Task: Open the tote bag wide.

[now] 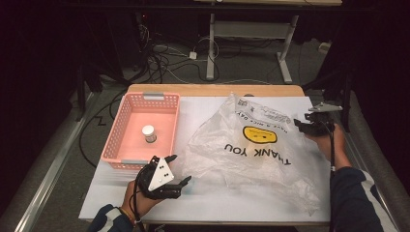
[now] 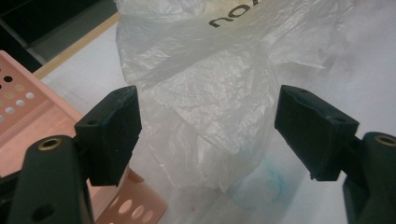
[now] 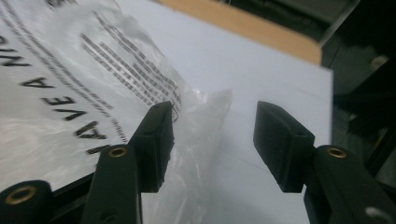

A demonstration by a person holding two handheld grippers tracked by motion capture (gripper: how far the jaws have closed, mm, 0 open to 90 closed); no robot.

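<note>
Two grippers sit at the edges of a see-through bag [image 1: 251,145] that lies flat and crinkled on the white worktop [image 1: 208,198]. The bag has a yellow smiley face and the words THANK YOU on it. It fills the middle and the right part of the worktop in the high view.

The left gripper [image 1: 175,170] is at about 7 o'clock from the bag, low near the front edge. Its fingers [image 2: 112,135] are spread wide. A loose corner of the bag lies between them, but the fingers do not touch it.

The right gripper [image 1: 302,123] is at about 2 o'clock from the bag, near the right edge of the worktop. Its fingers [image 3: 156,140] are partly spread. A thin flap of the bag's edge lies between them, just beside one finger. They are not pinching it.

A pink basket [image 1: 121,121] sits at 9 o'clock from the bag, close to it. A small white jar [image 1: 149,133] stands up inside the basket.
</note>
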